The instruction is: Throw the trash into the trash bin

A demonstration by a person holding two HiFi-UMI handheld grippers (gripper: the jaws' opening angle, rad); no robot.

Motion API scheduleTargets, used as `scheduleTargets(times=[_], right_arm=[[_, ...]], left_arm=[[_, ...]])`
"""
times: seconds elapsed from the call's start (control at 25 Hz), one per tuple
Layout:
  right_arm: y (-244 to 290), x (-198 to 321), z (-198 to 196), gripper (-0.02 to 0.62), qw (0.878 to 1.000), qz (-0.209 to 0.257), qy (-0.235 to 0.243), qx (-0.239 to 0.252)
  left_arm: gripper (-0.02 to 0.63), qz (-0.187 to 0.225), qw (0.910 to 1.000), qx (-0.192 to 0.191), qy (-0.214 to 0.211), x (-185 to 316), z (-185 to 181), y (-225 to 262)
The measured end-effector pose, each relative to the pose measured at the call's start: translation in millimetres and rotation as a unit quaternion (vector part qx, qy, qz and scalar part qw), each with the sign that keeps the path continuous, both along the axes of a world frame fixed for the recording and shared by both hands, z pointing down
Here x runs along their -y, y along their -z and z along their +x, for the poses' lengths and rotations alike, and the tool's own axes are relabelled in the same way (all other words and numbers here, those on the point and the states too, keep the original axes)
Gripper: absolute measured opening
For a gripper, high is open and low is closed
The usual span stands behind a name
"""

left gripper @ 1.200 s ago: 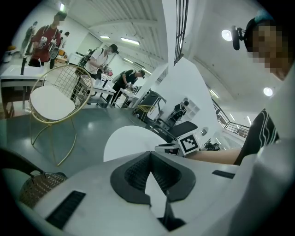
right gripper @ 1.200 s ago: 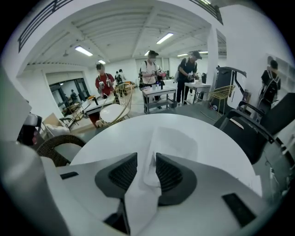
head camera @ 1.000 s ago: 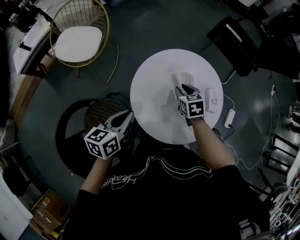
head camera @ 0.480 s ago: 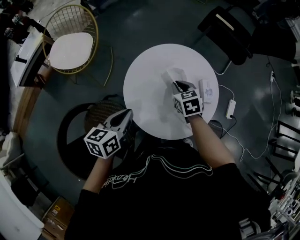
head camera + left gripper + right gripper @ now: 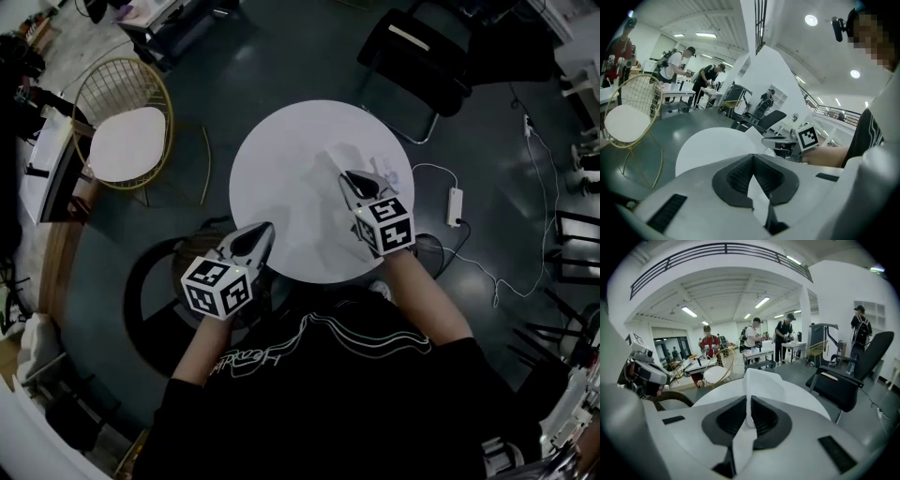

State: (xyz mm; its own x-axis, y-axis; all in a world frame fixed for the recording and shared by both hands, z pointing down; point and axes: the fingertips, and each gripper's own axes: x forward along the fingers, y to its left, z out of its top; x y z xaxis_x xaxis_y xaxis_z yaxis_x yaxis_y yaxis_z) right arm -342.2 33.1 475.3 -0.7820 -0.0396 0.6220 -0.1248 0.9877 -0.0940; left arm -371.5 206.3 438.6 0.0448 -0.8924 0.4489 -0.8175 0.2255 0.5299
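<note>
A crumpled white tissue (image 5: 761, 383) stands up between the pads of my right gripper (image 5: 749, 420), whose jaws have just been closing and now pinch it. In the head view that gripper (image 5: 354, 180) hangs over the right half of the round white table (image 5: 281, 178), the tissue (image 5: 339, 159) sticking out beyond its tip. My left gripper (image 5: 253, 242) is shut and empty at the table's near left edge, above the brown wicker trash bin (image 5: 195, 246), which it partly hides. From the left gripper view (image 5: 753, 161) the table (image 5: 705, 145) lies ahead.
A small white packet (image 5: 382, 167) lies on the table's right side. A black office chair (image 5: 412, 56) stands behind the table and a yellow wire chair (image 5: 127, 141) to the left. A power strip (image 5: 455, 204) and cable lie on the floor at the right.
My right gripper closed on the tissue and lifted it off the table. My left gripper shifted from beside the bin toward the table's edge.
</note>
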Motion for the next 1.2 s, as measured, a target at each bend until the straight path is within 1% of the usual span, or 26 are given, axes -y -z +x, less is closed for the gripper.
scheduleTargets(times=[0.2,0.32,0.48,0.56,0.72,0.88,1.04,1.2], right_arm=[[48.8,23.2,28.6,0.055,0.997,0.005,-0.034,0.072],[73.2,36.7,52.2,0.055,0.992,0.004,-0.057,0.114],[104.1,68.6,91.5,0.055,0.977,-0.006,-0.119,0.177],[111.4,85.2,116.4,0.055,0.97,-0.007,-0.147,0.195],[110.7,112.0,172.4,0.055,0.958,-0.015,-0.199,0.207],[102.4,136.2,232.4,0.055,0.951,-0.007,-0.239,0.198],[84.2,153.2,301.9,0.055,0.94,-0.005,-0.29,0.181],[63.7,176.3,367.9,0.055,0.927,-0.011,-0.332,0.174]], left_arm=[[0.006,0.015,0.9991,0.012,-0.038,28.0,9.7,17.6],[0.006,0.021,0.9982,0.006,-0.056,43.8,19.9,20.6],[0.006,0.022,0.9958,0.005,-0.089,72.3,44.6,22.5],[0.006,0.017,0.9938,0.004,-0.109,87.8,63.1,18.2],[0.006,0.008,0.9883,-0.014,-0.151,117.5,106.1,9.1],[0.006,0.001,0.9813,-0.019,-0.192,150.3,153.1,5.8],[0.006,-0.015,0.9701,-0.032,-0.24,178.3,209.3,-8.4],[0.006,-0.028,0.9607,-0.051,-0.272,209.8,268.1,-25.8]])
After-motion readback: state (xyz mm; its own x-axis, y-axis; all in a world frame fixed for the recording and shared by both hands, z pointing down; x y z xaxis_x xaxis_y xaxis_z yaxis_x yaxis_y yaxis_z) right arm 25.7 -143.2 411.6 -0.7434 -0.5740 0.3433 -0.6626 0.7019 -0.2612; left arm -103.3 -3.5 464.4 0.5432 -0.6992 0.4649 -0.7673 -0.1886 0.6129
